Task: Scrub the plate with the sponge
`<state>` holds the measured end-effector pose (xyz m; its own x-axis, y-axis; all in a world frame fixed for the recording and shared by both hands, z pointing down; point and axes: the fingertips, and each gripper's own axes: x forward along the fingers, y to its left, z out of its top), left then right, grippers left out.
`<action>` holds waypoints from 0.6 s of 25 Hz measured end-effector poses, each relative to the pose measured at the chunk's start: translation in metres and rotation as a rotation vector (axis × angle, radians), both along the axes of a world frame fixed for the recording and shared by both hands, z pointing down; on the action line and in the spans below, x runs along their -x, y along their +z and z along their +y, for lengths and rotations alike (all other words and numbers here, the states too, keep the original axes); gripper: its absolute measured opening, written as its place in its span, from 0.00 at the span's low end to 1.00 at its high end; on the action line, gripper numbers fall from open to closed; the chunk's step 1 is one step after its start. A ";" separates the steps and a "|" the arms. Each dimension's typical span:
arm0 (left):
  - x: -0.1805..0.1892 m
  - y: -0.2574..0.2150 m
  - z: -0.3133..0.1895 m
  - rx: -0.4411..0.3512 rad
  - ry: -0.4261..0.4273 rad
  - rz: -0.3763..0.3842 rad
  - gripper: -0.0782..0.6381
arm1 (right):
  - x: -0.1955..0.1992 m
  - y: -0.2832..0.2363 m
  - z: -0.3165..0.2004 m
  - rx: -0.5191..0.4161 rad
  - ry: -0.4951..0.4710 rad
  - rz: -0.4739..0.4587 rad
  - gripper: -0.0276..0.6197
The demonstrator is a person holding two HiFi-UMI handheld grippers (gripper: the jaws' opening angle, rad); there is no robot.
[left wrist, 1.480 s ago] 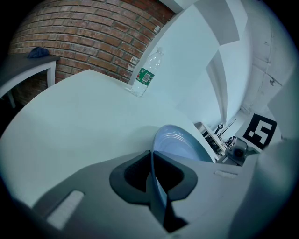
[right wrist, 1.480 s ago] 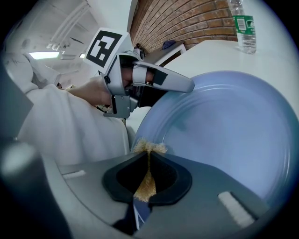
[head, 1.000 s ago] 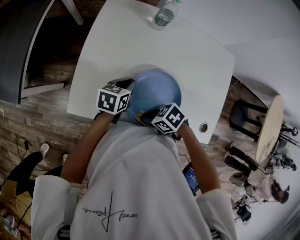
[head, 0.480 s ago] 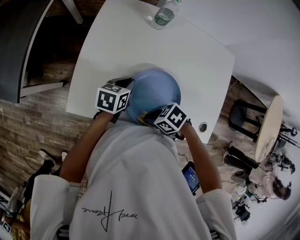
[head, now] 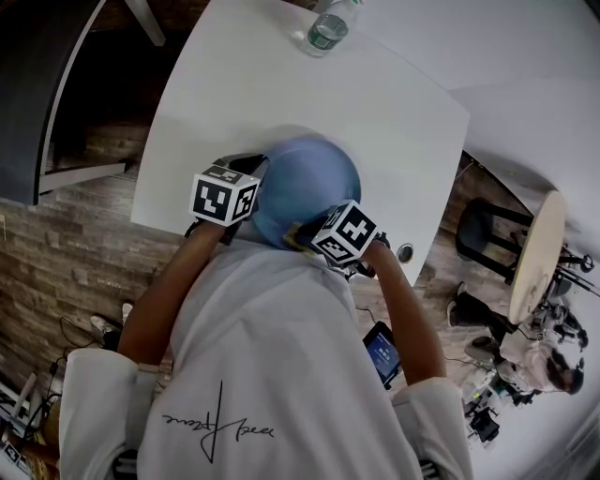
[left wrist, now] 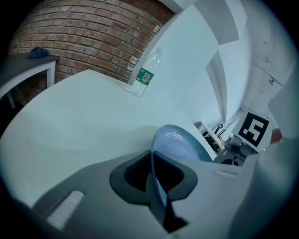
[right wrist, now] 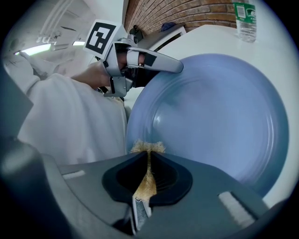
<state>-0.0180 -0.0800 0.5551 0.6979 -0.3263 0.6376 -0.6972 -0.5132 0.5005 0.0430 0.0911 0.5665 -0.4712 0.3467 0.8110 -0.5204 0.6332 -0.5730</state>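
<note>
In the head view, the blue plate [head: 305, 183] sits at the lower middle of the frame, over the near edge of the white bench [head: 281, 94]. The left tool [head: 255, 171] meets its rim on the left. The right tool [head: 298, 232] comes in at its lower edge, where a scrap of yellow sponge [head: 296, 228] shows. A water bottle [head: 328, 28] stands well apart at the top of the frame, clear of the work.

In the left gripper view, the plate [left wrist: 180, 142] runs edge-on into the lower middle of the frame. The left tool [left wrist: 152, 168] has its jaws almost together, with the thin rim pinched between them. This reads as a steadying hold. It props the plate at a tilt, so the face turns toward the other hand and should not slide when rubbed. Whether the far rim rests on the bench cannot be told. The marker cube [left wrist: 254, 130] of the right tool shows at the right edge.

In the right gripper view, the plate's face fills the centre and right of the frame. The right tool [right wrist: 148, 170] is narrow, clamped on the sponge [right wrist: 147, 148], which is squeezed thin between the jaws. Its frayed tip pokes out beyond them, at or just beside the plate's lower left rim. Gripped this way, the soft tip rather than the hard jaws would likely meet the plate. The left tool [right wrist: 140, 58] grips the rim at the upper left, opposite the sponge. No dirt can be made out on the face.
</note>
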 end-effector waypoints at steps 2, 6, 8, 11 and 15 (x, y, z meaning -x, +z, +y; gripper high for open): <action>0.000 0.000 0.000 0.000 0.000 0.001 0.15 | -0.003 0.000 0.000 0.003 -0.001 0.008 0.09; 0.001 -0.001 0.000 -0.002 0.000 0.001 0.15 | -0.008 -0.001 -0.001 0.001 0.001 0.023 0.09; 0.000 -0.001 0.000 -0.002 0.000 0.001 0.15 | -0.010 -0.002 -0.001 -0.002 -0.003 0.033 0.09; 0.001 -0.001 0.001 -0.002 0.000 0.002 0.15 | -0.013 -0.001 -0.001 -0.008 -0.011 0.048 0.09; 0.001 0.000 0.001 0.000 0.001 0.001 0.15 | -0.017 0.000 -0.004 -0.025 -0.030 0.071 0.09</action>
<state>-0.0195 -0.0792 0.5551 0.6989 -0.3255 0.6369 -0.6961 -0.5145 0.5008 0.0602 0.0876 0.5667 -0.4016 0.3390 0.8508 -0.5400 0.6627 -0.5189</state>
